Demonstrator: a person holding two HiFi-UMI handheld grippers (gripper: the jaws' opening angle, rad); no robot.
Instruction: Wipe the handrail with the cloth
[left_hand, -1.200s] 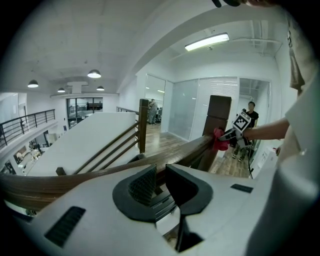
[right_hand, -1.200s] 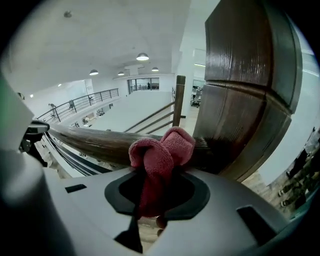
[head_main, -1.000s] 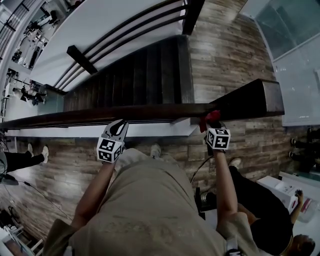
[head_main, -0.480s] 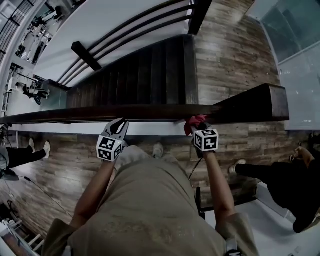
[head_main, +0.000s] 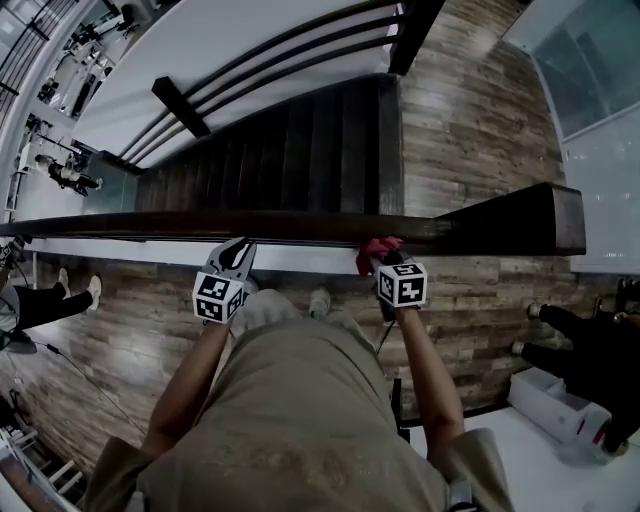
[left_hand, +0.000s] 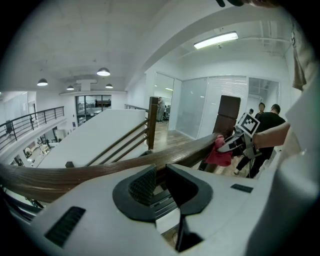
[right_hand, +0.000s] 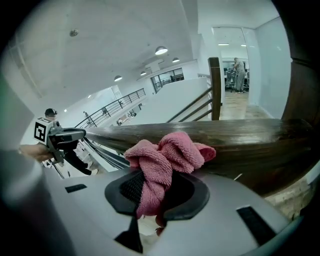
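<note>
Head view: the dark wooden handrail (head_main: 200, 226) runs across the frame, with the stairs (head_main: 290, 150) beyond it. The left gripper (head_main: 238, 250) hovers on the handrail's near side. The right gripper (head_main: 383, 260) holds the red cloth (head_main: 378, 244) at the rail, further along toward its thick end.

Left gripper view: the jaws stand spread with nothing between them, and the handrail crosses just beyond.

Right gripper view: the jaws pinch the cloth, its bunched folds lying against the handrail's near edge.
</note>
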